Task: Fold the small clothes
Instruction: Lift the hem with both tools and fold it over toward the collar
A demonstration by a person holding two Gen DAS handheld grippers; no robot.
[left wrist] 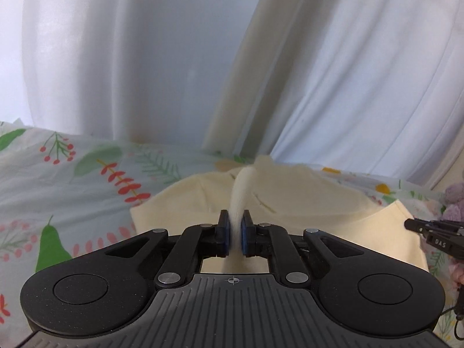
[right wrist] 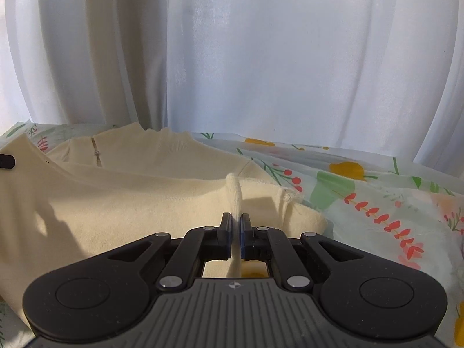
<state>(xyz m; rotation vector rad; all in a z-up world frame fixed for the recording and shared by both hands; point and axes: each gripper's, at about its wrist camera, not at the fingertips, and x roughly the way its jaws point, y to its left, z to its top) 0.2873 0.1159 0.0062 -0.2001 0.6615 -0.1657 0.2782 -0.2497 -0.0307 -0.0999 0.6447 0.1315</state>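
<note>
A cream knit top [left wrist: 185,203] lies on a floral bedsheet [left wrist: 72,174]. My left gripper [left wrist: 235,220] is shut on a pinched ridge of the cream fabric, which rises between the jaws. In the right wrist view the same top [right wrist: 130,197] spreads to the left, its neck opening with a small button [right wrist: 97,153] at the far side. My right gripper [right wrist: 236,221] is shut on another pinched fold of the top near its right edge. The right gripper's tip also shows at the right edge of the left wrist view [left wrist: 429,229].
White curtains [left wrist: 174,58] hang close behind the bed and also fill the back of the right wrist view [right wrist: 261,58]. A cream strip [left wrist: 246,72] hangs among them. A lilac soft object [left wrist: 455,203] lies at the far right. The floral sheet [right wrist: 377,203] extends right.
</note>
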